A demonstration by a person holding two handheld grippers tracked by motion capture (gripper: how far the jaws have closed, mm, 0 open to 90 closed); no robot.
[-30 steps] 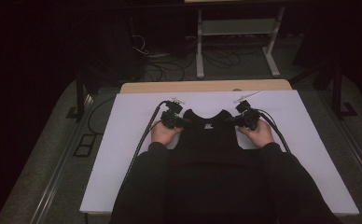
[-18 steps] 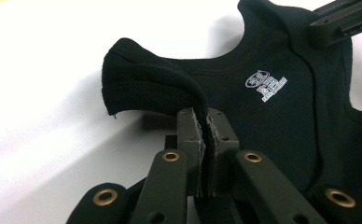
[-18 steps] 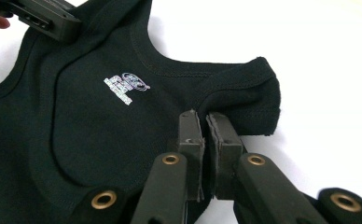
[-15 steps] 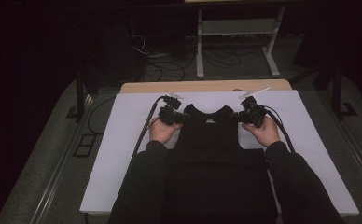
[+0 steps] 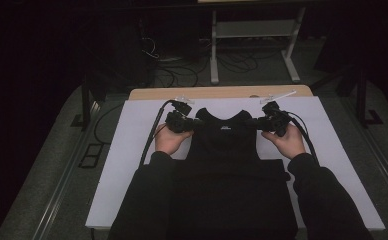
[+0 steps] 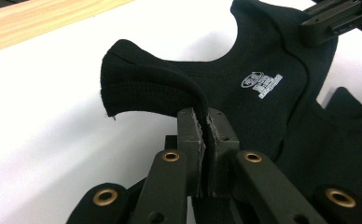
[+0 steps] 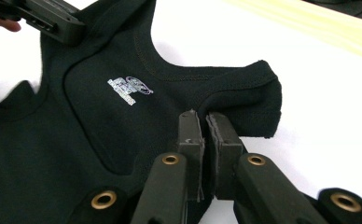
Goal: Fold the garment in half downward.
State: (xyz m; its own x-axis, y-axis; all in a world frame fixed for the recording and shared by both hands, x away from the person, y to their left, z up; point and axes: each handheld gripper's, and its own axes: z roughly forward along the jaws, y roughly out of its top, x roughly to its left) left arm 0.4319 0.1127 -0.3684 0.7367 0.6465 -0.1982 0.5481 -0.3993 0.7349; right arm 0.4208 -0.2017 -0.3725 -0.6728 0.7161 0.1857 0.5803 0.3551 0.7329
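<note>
A black sleeveless top (image 5: 224, 137) with a small silver logo (image 6: 261, 84) hangs between my two grippers, its lower part draped toward the person's lap. My left gripper (image 5: 198, 124) is shut on the left shoulder strap. The fabric is pinched between its pads (image 6: 206, 116) and curls over to the left. My right gripper (image 5: 254, 122) is shut on the other strap, and the cloth is clamped between its jaws (image 7: 202, 116). Each gripper view shows the top (image 7: 76, 135) stretched across to the opposite gripper (image 6: 337, 16), with the neckline sagging between them.
The white tabletop (image 5: 132, 150) spreads beneath the top, with a wooden strip (image 5: 222, 92) along its far edge. Beyond it stand a white metal stand (image 5: 254, 35) and loose cables (image 5: 182, 65) on the dark floor. Gripper cables trail over both forearms.
Both hands have risen a little and moved slightly away from the person. They carry the top's shoulders up off the table, and both grips hold.
</note>
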